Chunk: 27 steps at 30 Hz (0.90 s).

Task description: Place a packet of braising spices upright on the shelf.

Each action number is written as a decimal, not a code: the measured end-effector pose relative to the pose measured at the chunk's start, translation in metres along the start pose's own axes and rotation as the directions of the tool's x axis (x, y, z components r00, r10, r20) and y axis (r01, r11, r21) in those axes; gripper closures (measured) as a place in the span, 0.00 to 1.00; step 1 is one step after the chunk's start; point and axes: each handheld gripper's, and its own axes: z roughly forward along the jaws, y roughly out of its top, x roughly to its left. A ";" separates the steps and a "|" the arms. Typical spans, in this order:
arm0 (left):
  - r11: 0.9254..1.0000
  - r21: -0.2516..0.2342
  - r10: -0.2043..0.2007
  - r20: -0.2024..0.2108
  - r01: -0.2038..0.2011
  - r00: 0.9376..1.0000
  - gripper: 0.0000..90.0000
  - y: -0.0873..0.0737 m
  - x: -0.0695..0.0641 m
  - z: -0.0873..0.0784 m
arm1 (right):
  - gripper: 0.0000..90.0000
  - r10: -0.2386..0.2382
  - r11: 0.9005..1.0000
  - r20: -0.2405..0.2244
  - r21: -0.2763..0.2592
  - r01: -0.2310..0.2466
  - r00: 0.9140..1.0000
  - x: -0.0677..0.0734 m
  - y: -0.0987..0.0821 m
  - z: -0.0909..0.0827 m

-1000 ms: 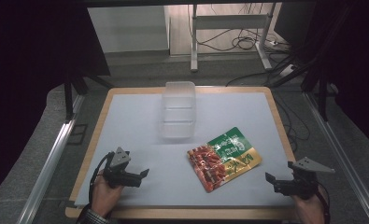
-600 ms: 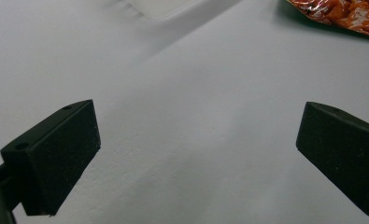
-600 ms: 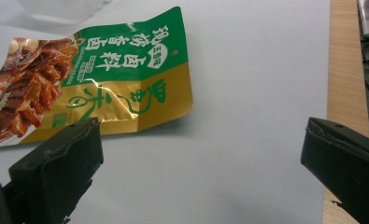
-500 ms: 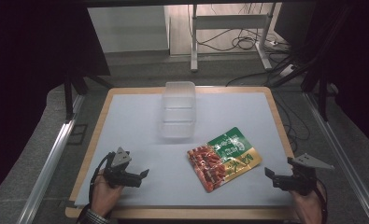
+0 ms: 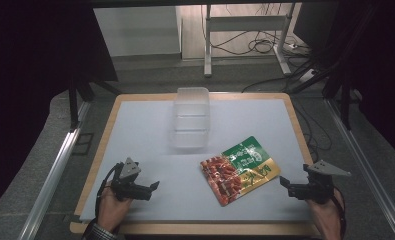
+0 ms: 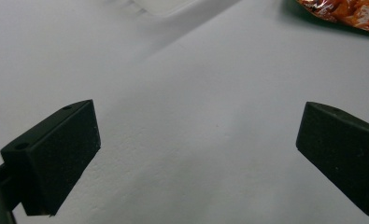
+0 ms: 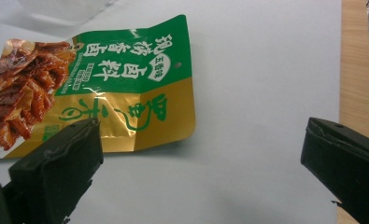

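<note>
A flat snack packet [image 5: 240, 168] in green, gold and red lies on the white mat, right of centre; the right gripper view shows its green and gold end [image 7: 121, 88]. A clear plastic container [image 5: 191, 117] stands upright behind it near the mat's middle. My left gripper [image 5: 154, 186] rests low at the front left, open, with bare mat between its jaws [image 6: 198, 154]. At the front right my right gripper [image 5: 283, 183] is open too, just right of the packet and apart from it [image 7: 201, 172].
The white mat lies on a wooden board [image 5: 292, 107] whose rim shows all round. Metal rails [image 5: 52, 175] run along both sides. Cables [image 5: 255, 45] and a stand's legs lie on the floor beyond the far edge.
</note>
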 end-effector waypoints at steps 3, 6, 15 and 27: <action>1.000 -0.002 0.001 0.001 -0.001 1.000 0.00 0.000 0.000 0.000 | 0.00 0.001 1.000 -0.004 0.009 -0.001 1.000 0.000 0.002 0.004; 1.000 -0.002 0.001 0.002 -0.001 1.000 0.00 0.000 0.000 0.000 | 0.00 -0.001 1.000 -0.009 0.005 0.001 1.000 0.001 0.004 0.007; 1.000 -0.025 -0.019 0.009 0.020 1.000 0.00 0.000 0.003 0.001 | 0.00 -0.009 1.000 -0.008 0.009 0.009 1.000 0.002 0.008 0.017; 1.000 -0.014 -0.006 0.009 0.007 1.000 0.00 0.000 0.001 0.004 | 0.00 -0.044 0.999 -0.036 0.027 0.045 0.998 0.009 0.019 0.042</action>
